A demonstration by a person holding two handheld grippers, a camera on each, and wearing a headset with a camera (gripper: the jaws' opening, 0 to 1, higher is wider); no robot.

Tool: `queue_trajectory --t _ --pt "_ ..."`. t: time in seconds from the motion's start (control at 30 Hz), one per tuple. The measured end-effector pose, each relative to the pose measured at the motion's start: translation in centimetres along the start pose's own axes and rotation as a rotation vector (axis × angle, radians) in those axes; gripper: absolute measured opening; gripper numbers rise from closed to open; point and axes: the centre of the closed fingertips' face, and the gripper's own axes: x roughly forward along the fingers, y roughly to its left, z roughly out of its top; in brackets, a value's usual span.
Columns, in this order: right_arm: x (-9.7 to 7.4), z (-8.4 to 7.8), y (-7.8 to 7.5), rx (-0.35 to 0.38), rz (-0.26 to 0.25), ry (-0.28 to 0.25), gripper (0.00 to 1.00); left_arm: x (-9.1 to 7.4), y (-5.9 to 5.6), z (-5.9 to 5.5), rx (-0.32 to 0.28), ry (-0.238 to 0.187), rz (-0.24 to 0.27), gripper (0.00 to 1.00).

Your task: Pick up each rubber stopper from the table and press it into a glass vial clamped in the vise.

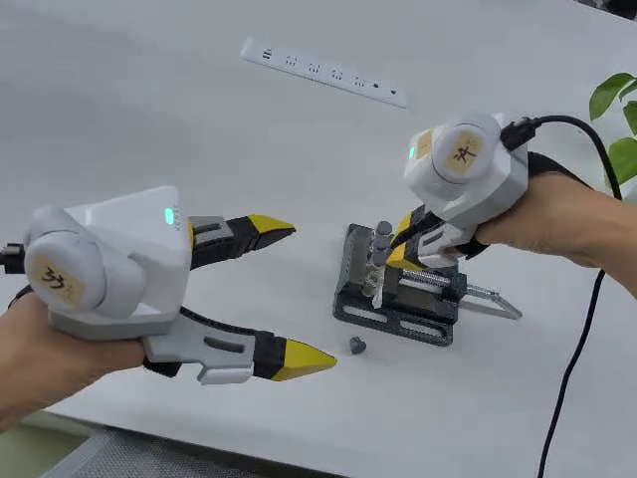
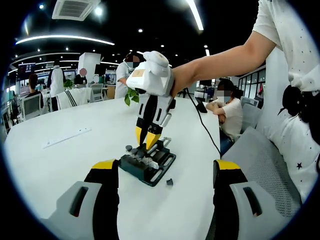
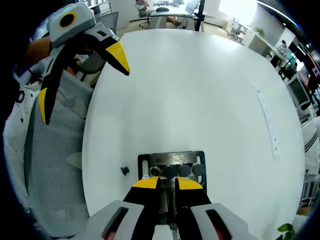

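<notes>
the vise (image 1: 398, 311) sits on the white table (image 1: 149, 129) and holds a row of glass vials (image 1: 376, 271) upright in its clamp. three dark stoppers (image 3: 184, 171) are seated on vials in that row. the vial at one end looks lighter in the right gripper view, and it cannot be determined whether it is capped. one loose stopper (image 1: 356, 346) lies on the table just beside the vise base, on the person's side. the right gripper (image 3: 168, 184) hangs directly above the vise, tips pointing down at the vial row. its fingers are drawn together to a narrow slit, with nothing visible between them. the left gripper (image 1: 309, 294) is well to the left of the vise, aimed toward it, fingers spread wide and empty. a power strip (image 1: 323, 72) lies well beyond the vise.
</notes>
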Motion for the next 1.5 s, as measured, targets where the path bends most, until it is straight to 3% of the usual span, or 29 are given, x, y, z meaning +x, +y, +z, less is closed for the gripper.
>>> queue_trajectory --t 0.5,0.77,1.03,1.2,1.3,1.5 --pt "-3.1 -0.8 0.7 0.117 -0.102 -0.172 0.15 -0.3 -0.2 -0.5 0.014 0.044 0.002 0.76" --pt "-4.2 -1.2 1.6 0.209 -0.153 -0.311 0.19 -0.5 -0.2 -0.7 0.02 0.068 0.003 0.76" --pt "-4.4 -2.0 2.9 0.313 -0.171 -0.435 0.27 -0.8 -0.4 -1.1 0.02 0.091 0.001 0.77" --pt "-4.4 -2.2 4.3 0.334 -0.17 -0.506 0.34 -1.0 -0.5 -1.4 0.017 0.104 0.003 0.78" --pt "-4.0 -2.6 5.1 0.346 -0.164 -0.535 0.39 -1.1 -0.5 -1.6 0.016 0.113 0.004 0.79" --pt "-2.9 -3.2 7.1 0.387 -0.175 -0.555 0.4 -1.2 -0.8 -2.3 0.019 0.141 -0.002 0.81"
